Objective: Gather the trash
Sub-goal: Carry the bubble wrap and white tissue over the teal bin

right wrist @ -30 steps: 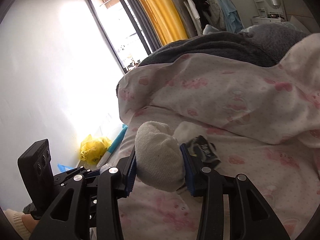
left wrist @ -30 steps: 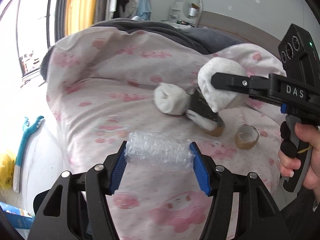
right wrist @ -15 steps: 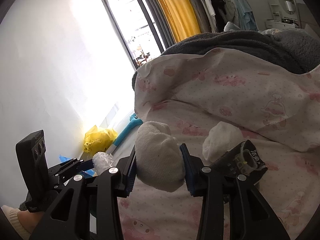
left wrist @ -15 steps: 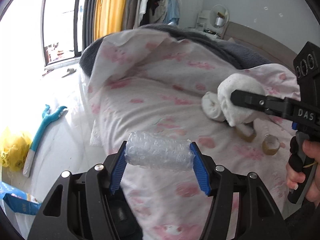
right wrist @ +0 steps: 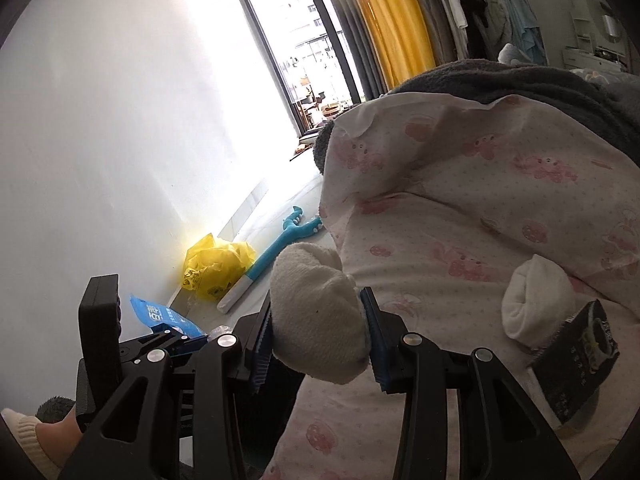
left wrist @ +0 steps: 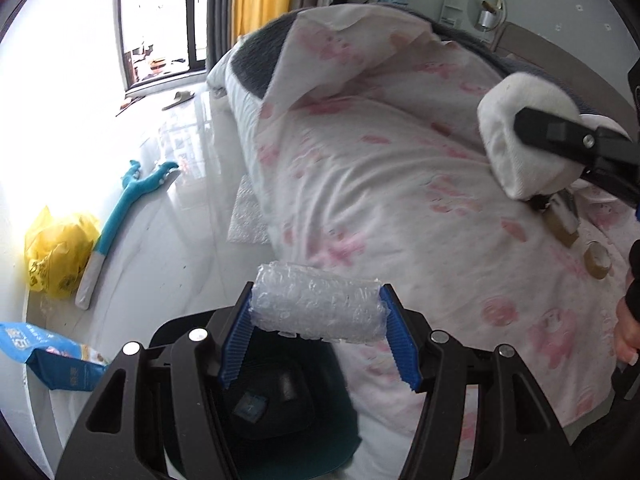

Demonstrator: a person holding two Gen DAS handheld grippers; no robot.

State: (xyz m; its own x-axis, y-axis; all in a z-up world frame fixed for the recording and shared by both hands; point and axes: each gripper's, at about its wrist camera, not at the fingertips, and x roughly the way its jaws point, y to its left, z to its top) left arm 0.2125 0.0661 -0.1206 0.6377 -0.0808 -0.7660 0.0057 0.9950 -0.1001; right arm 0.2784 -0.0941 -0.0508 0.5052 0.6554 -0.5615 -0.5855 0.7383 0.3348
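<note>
Left gripper [left wrist: 318, 330] fingers squeezing bubble wrap roll [left wrist: 318, 307], hanging over dark bin [left wrist: 280, 412] at bottom middle. Right gripper [right wrist: 318, 342] fingers squeezing white sock ball [right wrist: 318, 320] beside bed [right wrist: 460, 240]. Step: dropping trash. Next: opening left fingers right above bin.

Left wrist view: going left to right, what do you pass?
Yellow bag → teal brush → bubble wrap in the left gripper → white sock in the right gripper → tape roll.
</note>
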